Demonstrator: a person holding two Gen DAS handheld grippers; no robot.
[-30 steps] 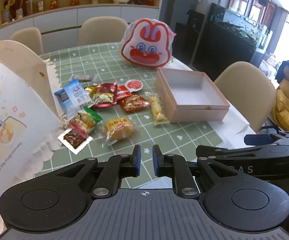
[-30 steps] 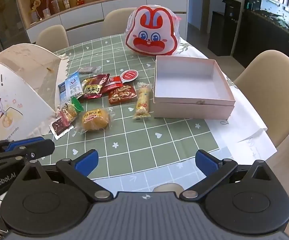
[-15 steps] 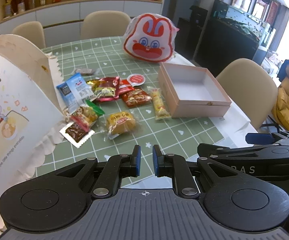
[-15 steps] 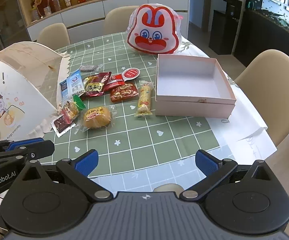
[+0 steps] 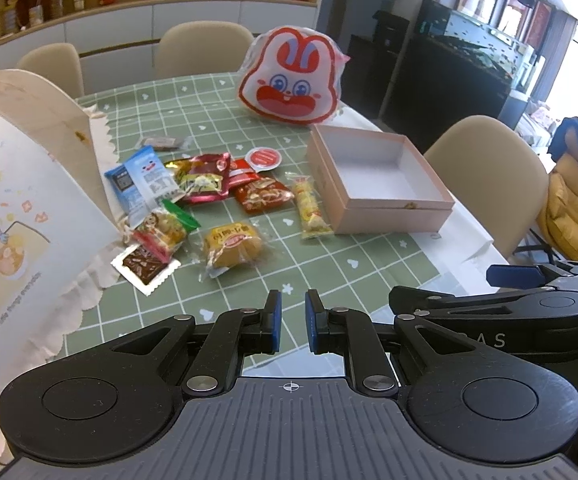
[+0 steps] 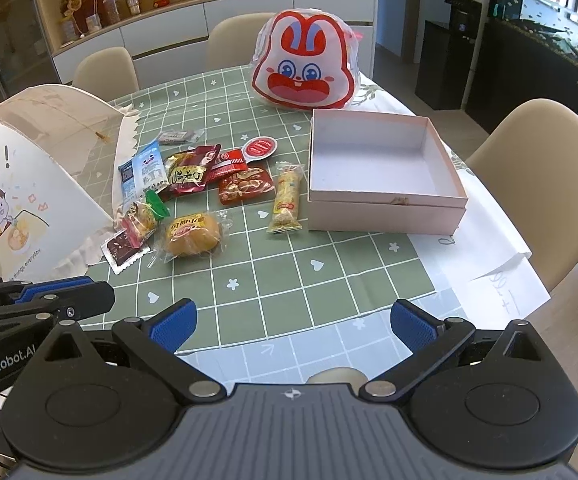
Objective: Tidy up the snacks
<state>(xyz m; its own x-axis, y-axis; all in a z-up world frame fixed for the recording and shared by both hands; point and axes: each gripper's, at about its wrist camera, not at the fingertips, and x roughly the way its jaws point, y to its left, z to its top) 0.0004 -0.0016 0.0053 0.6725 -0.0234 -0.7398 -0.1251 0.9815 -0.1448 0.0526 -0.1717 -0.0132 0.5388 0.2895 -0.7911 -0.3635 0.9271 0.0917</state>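
In your left wrist view, your left gripper (image 5: 291,322) sits at the bottom middle, low over the tabletop (image 5: 369,268). Its fingers are almost together and hold nothing. The snacks (image 5: 217,196) lie in a loose pile in the middle, left of the pink box (image 5: 393,210). The box is open and bare inside, so it looks like the place the snacks should go. The round cake pack (image 5: 233,245) is the snack nearest to you. A big white paper bag (image 5: 29,216) fills the left side and touches the leftmost snacks. A bunny bag (image 5: 291,76) stands behind the box, out of your way.

In your right wrist view, your right gripper (image 6: 293,326) is at the bottom middle. Its fingers are spread wide and hold nothing, ready to take something. The box sits right of the middle, and the long yellow bar (image 6: 286,197) lies just beside its left wall. Nothing blocks the path to the snacks. The other gripper shows at the lower left edge.
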